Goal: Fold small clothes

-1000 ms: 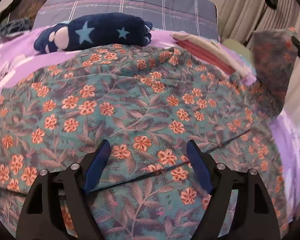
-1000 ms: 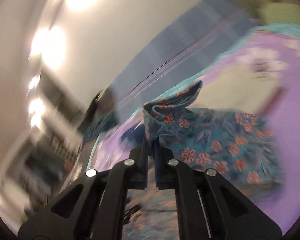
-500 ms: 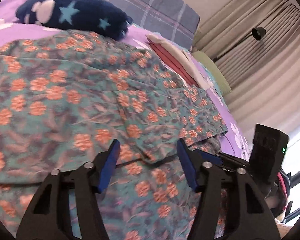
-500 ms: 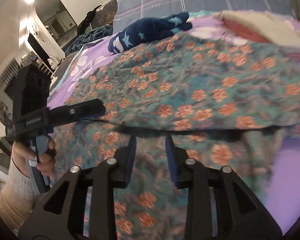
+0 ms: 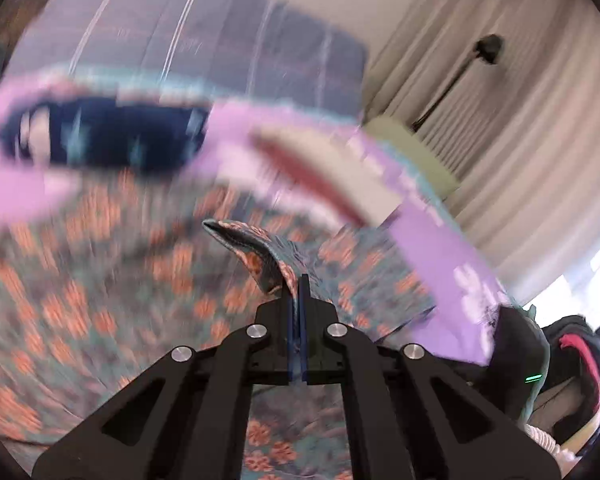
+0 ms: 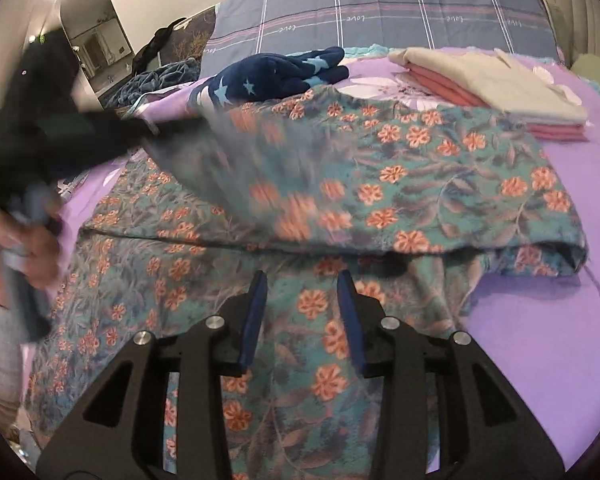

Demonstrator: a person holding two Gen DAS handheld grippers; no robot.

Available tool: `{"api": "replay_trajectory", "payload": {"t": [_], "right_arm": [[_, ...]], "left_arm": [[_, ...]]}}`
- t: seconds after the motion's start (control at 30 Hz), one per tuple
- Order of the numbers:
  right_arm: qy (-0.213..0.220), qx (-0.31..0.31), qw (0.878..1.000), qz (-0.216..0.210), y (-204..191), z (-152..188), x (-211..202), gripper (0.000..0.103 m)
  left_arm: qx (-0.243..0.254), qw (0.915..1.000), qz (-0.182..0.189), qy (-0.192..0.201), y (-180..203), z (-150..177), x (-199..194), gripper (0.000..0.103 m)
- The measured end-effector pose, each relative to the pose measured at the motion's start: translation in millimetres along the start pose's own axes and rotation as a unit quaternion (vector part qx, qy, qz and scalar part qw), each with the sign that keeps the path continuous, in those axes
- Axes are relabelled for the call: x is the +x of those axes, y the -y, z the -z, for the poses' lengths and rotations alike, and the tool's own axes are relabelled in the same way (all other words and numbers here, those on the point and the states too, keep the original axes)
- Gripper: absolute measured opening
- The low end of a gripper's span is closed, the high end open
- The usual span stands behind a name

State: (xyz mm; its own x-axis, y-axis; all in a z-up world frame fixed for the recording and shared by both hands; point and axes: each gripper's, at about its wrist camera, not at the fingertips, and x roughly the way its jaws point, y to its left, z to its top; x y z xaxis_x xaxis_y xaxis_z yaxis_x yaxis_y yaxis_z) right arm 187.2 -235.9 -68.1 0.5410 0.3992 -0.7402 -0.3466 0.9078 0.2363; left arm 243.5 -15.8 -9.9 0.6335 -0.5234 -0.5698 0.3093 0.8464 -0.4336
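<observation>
Teal cotton garment with orange flowers (image 6: 420,168) lies spread on the purple bedsheet (image 6: 540,340), its edge pinched by the clamped left gripper (image 5: 299,300) while the right gripper (image 6: 302,312) gapes empty, so carry the fold across squarely

The word "love" is printed in small white letters, repeated along a pinkish stripe of the grey-blue checked pillow (image 6: 380,4) at the far end of the bed; it reads mirrored or upside down. Nothing else is legible.
</observation>
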Motion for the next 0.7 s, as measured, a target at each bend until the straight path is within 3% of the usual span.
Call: {"api": "replay_trajectory", "payload": {"t": [0.17,0.27,0.33,0.43,0.5,0.7], "right_arm": [[0.012,0.003,1.0,-0.005,-2,-16,9,0.038],[-0.002,0.028,0.999,0.044,10,-19,22,0.037],[-0.006,0.049,0.998,0.034,19,-15,26,0.033],[-0.003,0.03,0.999,0.044,14,-12,22,0.034],[-0.005,0.023,0.999,0.048,9,-9,22,0.04],[-0.005,0.008,0.998,0.064,0,-5,22,0.05]], "left_arm": [[0.059,0.9967,-0.013,0.054,27,-31,-44,0.001],[0.081,0.9931,-0.047,0.071,22,-31,-66,0.001],[0.083,0.991,-0.078,0.071,4,-24,-79,0.001],[0.052,0.9901,-0.116,0.06,-34,-12,-90,0.001],[0.016,0.9899,-0.132,0.051,-67,-3,-97,0.001],[-0.032,0.983,-0.179,0.026,-124,25,-105,0.001]]}}
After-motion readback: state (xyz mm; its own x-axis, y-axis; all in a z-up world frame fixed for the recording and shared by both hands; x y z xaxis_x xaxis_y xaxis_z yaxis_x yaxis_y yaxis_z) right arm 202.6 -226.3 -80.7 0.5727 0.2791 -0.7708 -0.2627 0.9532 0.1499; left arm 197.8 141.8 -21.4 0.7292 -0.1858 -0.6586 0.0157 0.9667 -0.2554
